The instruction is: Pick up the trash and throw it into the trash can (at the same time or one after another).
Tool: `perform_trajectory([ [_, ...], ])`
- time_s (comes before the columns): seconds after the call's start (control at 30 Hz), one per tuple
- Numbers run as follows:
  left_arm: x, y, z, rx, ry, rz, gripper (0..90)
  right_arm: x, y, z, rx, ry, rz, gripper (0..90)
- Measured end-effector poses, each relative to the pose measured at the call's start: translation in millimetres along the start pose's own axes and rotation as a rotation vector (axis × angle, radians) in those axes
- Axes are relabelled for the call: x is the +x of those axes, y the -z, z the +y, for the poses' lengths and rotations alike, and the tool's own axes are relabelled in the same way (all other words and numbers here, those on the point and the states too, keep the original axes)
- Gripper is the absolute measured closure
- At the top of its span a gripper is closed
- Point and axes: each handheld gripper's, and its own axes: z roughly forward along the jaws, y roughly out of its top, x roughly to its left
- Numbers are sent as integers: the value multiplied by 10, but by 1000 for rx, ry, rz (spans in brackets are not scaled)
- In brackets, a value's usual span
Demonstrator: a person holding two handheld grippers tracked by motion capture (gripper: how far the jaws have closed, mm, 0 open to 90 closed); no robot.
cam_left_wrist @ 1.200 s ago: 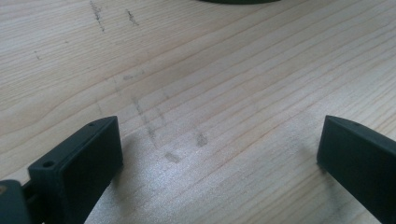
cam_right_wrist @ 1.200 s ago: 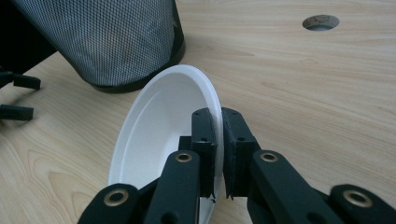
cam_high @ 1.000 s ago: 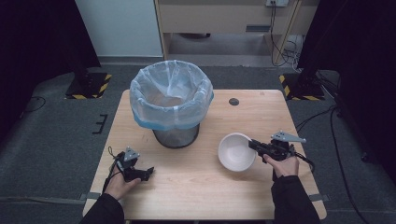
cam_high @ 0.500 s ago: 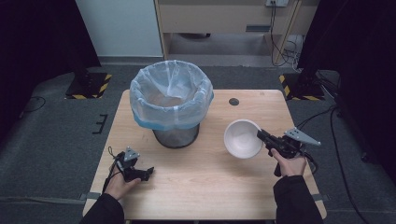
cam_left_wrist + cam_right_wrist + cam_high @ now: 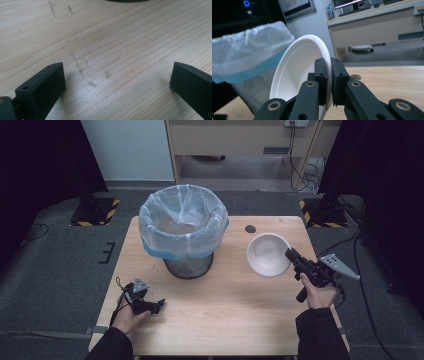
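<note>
A white paper bowl (image 5: 268, 254) hangs above the right half of the wooden table (image 5: 225, 320), tilted, with my right gripper (image 5: 291, 257) shut on its rim. In the right gripper view the bowl (image 5: 297, 72) stands on edge between the closed jaws of that gripper (image 5: 330, 82), its hollow side facing left. A mesh bin lined with a clear and blue bag (image 5: 182, 227) stands left of the bowl; the bin (image 5: 244, 65) also appears behind it. My left gripper (image 5: 159, 304) rests near the table's front left, open, with bare wood between its jaws (image 5: 112, 82).
A small dark round hole (image 5: 250, 228) sits in the tabletop behind the bowl. Beyond the table are a wooden cabinet (image 5: 240, 137), cables and dark stands on the grey floor. The table's front and middle are bare wood.
My right gripper has lifted the bowl off the table and carried it up and back, tilting it. The left gripper has stayed put.
</note>
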Motion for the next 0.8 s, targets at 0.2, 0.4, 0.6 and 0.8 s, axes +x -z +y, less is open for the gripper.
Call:
perform_trajectory([
  [0.2, 0, 0, 0, 0, 0, 0, 0, 51, -17, 153, -43, 8, 14, 851],
  [0.4, 0, 0, 0, 0, 0, 0, 0, 117, -65, 326, -107, 2, 27, 852],
  [0.6, 0, 0, 0, 0, 0, 0, 0, 233, -127, 582, -168, 8, 43, 852],
  [0.8, 0, 0, 0, 0, 0, 0, 0, 339, -192, 764, -216, 14, 52, 852],
])
